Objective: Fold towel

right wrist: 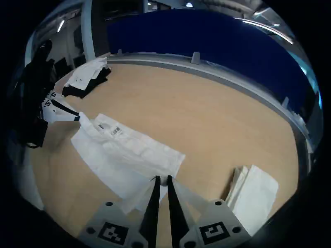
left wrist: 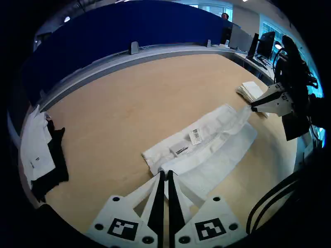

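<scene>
White towel (left wrist: 215, 128) lies on the wooden table (left wrist: 145, 95). The left gripper (left wrist: 166, 175) and the right gripper (right wrist: 162, 178) each pinch one end — fingers almost closed.

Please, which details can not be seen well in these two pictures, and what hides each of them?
Left gripper view: the towel corner between the left gripper fingers is hidden by them.
Left gripper view: the label print is too small.
Left gripper view: the black and white pile is blurred; its items cannot be told.
Right gripper view: the folded stack layers are too blurred to count.
</scene>
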A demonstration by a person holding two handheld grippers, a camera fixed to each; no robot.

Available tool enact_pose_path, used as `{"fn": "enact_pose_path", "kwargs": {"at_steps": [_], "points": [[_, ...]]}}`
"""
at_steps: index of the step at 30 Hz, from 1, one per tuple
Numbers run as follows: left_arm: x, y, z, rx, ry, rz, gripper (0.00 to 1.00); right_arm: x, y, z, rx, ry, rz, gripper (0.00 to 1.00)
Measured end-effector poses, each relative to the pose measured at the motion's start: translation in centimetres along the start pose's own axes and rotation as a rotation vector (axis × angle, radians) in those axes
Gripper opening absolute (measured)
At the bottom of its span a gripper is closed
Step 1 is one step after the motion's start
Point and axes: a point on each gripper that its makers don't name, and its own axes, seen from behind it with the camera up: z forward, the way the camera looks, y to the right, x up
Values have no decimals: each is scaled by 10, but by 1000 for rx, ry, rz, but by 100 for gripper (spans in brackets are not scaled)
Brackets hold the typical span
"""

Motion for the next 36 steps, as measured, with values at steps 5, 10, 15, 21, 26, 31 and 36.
{"fn": "enact_pose_path", "kwargs": {"at_steps": [5, 10, 15, 21, 26, 31, 36], "points": [[1, -5, 8, 10, -2, -2, 6, 3, 5, 9, -15, -2, 12, 14], [2, -8, 12, 9, -6, -19, 22, 4, 11, 16, -35, -4, 29, 32], [3, -10, 12, 12, -1, -27, 44, 7, 14, 16, -45, 1, 38, 64], [1, -21, 10, 43, -1, -24, 74, 9, 21, 16, -69, 9, 31, 77], [0, -21, 7, 38, 3, -31, 100, 11, 24, 13, -76, 19, 37, 100], [-1, -18, 7, 32, 1, -36, 100, 11, 22, 11, -70, 21, 45, 100], [-1, -17, 5, 39, 3, -32, 100, 9, 20, 8, -67, 17, 41, 100]]}}
